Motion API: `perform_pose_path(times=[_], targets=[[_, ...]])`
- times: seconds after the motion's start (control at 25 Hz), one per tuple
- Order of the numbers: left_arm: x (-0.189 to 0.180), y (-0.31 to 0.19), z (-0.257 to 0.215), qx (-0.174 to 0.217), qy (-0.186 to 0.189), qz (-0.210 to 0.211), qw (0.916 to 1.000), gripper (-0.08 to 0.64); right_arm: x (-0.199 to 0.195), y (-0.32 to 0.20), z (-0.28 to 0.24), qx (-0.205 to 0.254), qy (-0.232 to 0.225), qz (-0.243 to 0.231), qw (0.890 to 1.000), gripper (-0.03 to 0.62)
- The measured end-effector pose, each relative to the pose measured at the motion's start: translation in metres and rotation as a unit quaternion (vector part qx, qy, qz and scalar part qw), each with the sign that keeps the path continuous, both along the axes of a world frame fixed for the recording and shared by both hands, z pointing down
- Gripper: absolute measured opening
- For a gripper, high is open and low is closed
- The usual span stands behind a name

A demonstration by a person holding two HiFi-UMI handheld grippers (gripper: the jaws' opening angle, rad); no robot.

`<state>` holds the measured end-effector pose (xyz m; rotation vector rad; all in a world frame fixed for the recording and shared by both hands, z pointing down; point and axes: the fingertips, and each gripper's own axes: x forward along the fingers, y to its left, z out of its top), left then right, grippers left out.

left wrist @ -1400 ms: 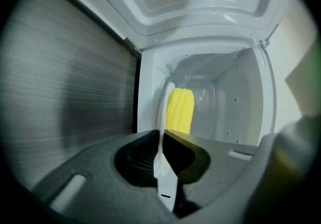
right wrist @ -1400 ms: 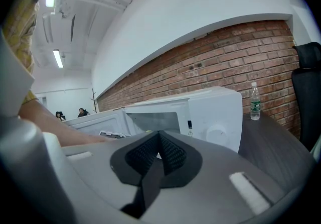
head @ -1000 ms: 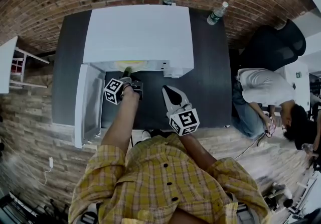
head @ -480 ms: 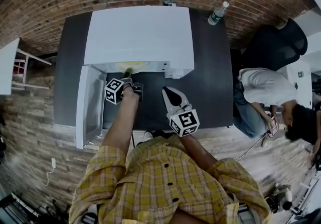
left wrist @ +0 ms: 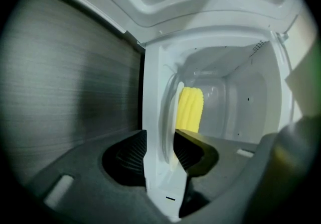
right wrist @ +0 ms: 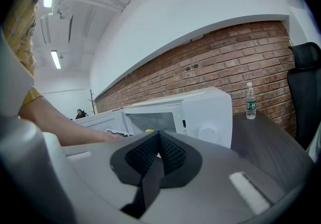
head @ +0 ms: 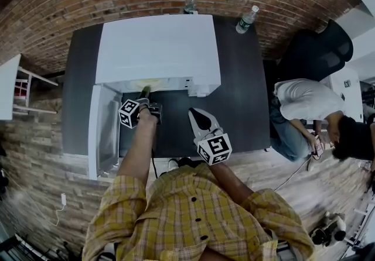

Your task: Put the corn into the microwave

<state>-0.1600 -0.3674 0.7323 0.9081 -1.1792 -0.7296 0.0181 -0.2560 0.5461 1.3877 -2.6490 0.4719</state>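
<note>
Looking down from the head view, we have one white box-shaped microwave [head: 158, 43] on the dark table [head: 240, 96], its door [head: 101, 125] swung open to the left. The left gripper [head: 146, 100] is right at the mouth of the cavity. The right gripper [head: 197, 114] hangs over the table, apart from the oven. Two clear plastic bottles [head: 190, 2] stand by the brick wall, and one person in a white shirt [head: 304, 102] bends over at the right.

Over to the left gripper view: the left gripper [left wrist: 159, 155] has just been opening its jaws and they stand wide, released. The oven's white front lip shows in the gap, but the pads press on nothing. The one yellow ribbed corn cob [left wrist: 190, 110] is inside the cavity just past the tips, resting, as far as I can tell, on the glass turntable [left wrist: 167, 112]. I'd call that cob light and stiff. The kernel rows should give the pads some bite, but it is round enough to roll, so the spot to grab would be across the middle.

Now the right gripper view: the right gripper [right wrist: 159, 150] is clenched, pads meeting with nothing between them. A speck of yellow [right wrist: 149, 130] shows in the open oven beyond, and one bottle [right wrist: 251, 101] is in sight
</note>
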Motion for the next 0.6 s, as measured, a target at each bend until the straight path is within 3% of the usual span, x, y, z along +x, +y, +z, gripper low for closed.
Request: perform_pose_path(times=[0.48, 0.6], targets=[[0.011, 0.026, -0.039, 0.056, 0.029, 0.029, 0.9976, 0.17, -0.005, 0.017, -0.009, 0.011, -0.004, 0.002, 1.0, 0.004], [0.013, 0.036, -0.05, 0.071, 0.03, 0.042, 0.9962, 0.127, -0.009, 0.023, -0.012, 0.017, -0.004, 0.001, 1.0, 0.005]])
